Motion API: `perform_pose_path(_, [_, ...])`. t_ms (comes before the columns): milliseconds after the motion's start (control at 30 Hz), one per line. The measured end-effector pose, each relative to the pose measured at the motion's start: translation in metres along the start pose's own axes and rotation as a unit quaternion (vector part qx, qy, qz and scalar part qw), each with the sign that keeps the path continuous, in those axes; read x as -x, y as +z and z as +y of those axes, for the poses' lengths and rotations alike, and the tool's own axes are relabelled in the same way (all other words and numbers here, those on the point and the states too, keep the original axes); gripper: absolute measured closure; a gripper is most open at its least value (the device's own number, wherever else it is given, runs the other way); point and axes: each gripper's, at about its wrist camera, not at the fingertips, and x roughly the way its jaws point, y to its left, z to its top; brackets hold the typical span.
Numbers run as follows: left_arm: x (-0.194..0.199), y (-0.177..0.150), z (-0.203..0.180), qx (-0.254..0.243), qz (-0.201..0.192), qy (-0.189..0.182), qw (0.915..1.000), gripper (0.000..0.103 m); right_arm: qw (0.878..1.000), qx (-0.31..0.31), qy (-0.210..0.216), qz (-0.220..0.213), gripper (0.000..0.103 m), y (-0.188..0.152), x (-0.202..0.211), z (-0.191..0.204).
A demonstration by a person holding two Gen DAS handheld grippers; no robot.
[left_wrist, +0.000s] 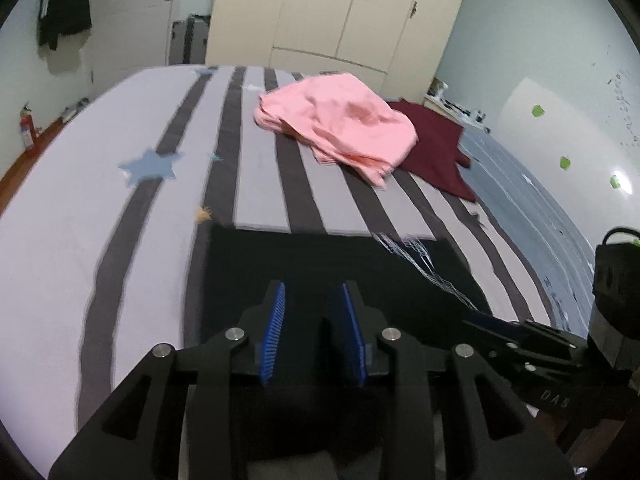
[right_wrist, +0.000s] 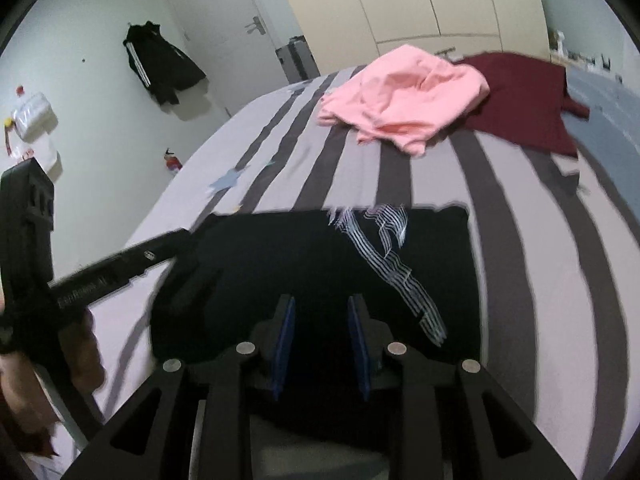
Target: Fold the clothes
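Where striped bedsheet (left_wrist: 260,184) covers bed, black garment (right_wrist: 304,264) with white line print lies flat at near edge, folded into rectangle. Pink garment (left_wrist: 340,128) crumpled at far end, overlapping maroon garment (left_wrist: 436,148) beside it. Left gripper (left_wrist: 313,292) above black garment's near edge, jaws parted, nothing pinched between blue pads. Right gripper (right_wrist: 322,304) likewise: parted, gripping nothing.
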Motion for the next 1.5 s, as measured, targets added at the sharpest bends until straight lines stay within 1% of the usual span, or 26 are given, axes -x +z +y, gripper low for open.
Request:
perform_pose_path(100, [-0.008, -0.020, -0.005, 0.005, 0.016, 0.002, 0.9999, 0.077, 1.000, 0.008, -0.004, 0.018, 0.078, -0.014, -0.003, 0.010])
perform_pose_path(233, [-0.023, -0.046, -0.008, -0.019, 0.021, 0.024, 0.9993, 0.077, 1.000, -0.006, -0.011, 0.028, 0.078, -0.029, -0.015, 0.008])
perform_pose_path(333, [-0.022, -0.042, -0.009, -0.024, 0.026, 0.027, 0.9990, 0.077, 0.999, -0.007, -0.014, 0.030, 0.078, -0.032, -0.019, 0.008])
perform_pose_path(400, [-0.013, -0.037, -0.008, -0.021, 0.025, 0.029, 0.9991, 0.077, 0.999, -0.003, -0.015, 0.032, 0.078, -0.030, -0.018, 0.009])
perform_pose_path(500, [0.008, -0.032, 0.002, -0.006, 0.010, 0.042, 0.9990, 0.077, 1.000, 0.003, -0.023, 0.019, 0.078, -0.022, -0.002, 0.007])
perform_pose_path(567, [0.016, -0.033, 0.012, 0.003, 0.008, 0.055, 0.9985, 0.077, 0.999, 0.006, -0.037, 0.013, 0.078, -0.022, 0.006, 0.002])
perform_pose_path(667, [0.011, -0.044, 0.028, 0.011, 0.023, 0.071, 0.9972, 0.077, 0.998, -0.011, -0.061, 0.023, 0.078, -0.030, 0.007, -0.018])
perform_pose_path(767, [0.001, -0.057, 0.034, 0.000, 0.029, 0.070, 0.9971, 0.076, 0.998, -0.018, -0.058, 0.031, 0.081, -0.041, 0.001, -0.031])
perform_pose_path(833, [-0.001, -0.054, 0.036, 0.005, 0.032, 0.066, 0.9973, 0.076, 0.998, -0.022, -0.057, 0.031, 0.081, -0.042, -0.002, -0.033])
perform_pose_path(867, [-0.001, -0.052, 0.037, 0.007, 0.034, 0.066, 0.9972, 0.073, 0.998, -0.023, -0.057, 0.033, 0.081, -0.040, -0.002, -0.033])
perform_pose_path(933, [0.002, -0.044, 0.035, 0.006, 0.033, 0.071, 0.9969, 0.073, 0.997, -0.022, -0.063, 0.031, 0.081, -0.032, 0.002, -0.031])
perform_pose_path(1000, [0.009, -0.032, 0.032, 0.003, 0.018, 0.074, 0.9971, 0.073, 0.997, -0.022, -0.070, 0.019, 0.077, -0.022, 0.009, -0.028])
perform_pose_path(1100, [0.011, -0.009, 0.024, 0.012, -0.010, 0.053, 0.9985, 0.073, 0.997, -0.025, -0.068, -0.003, 0.076, -0.005, 0.012, -0.024])
perform_pose_path(1200, [-0.005, 0.009, 0.007, 0.007, -0.024, 0.025, 0.9994, 0.073, 0.998, -0.015, -0.054, -0.022, 0.076, 0.016, 0.000, -0.016])
perform_pose_path(1300, [-0.025, 0.021, -0.012, -0.009, -0.027, 0.002, 0.9996, 0.073, 0.999, -0.004, -0.032, -0.033, 0.076, 0.034, -0.017, -0.007])
perform_pose_path(1367, [-0.037, 0.023, -0.018, -0.013, -0.025, -0.001, 0.9996, 0.075, 0.999, 0.001, -0.013, -0.034, 0.076, 0.043, -0.033, -0.002])
perform_pose_path(1400, [-0.042, 0.023, -0.021, -0.014, -0.023, -0.001, 0.9996, 0.076, 0.999, 0.003, -0.011, -0.033, 0.076, 0.044, -0.039, -0.001])
perform_pose_path(1433, [-0.050, 0.023, -0.018, -0.010, -0.018, -0.001, 0.9998, 0.075, 1.000, 0.003, -0.012, -0.028, 0.079, 0.044, -0.046, -0.004])
perform_pose_path(1500, [-0.063, 0.019, -0.010, -0.004, -0.005, 0.009, 0.9999, 0.075, 1.000, 0.002, -0.014, -0.018, 0.078, 0.043, -0.060, -0.009])
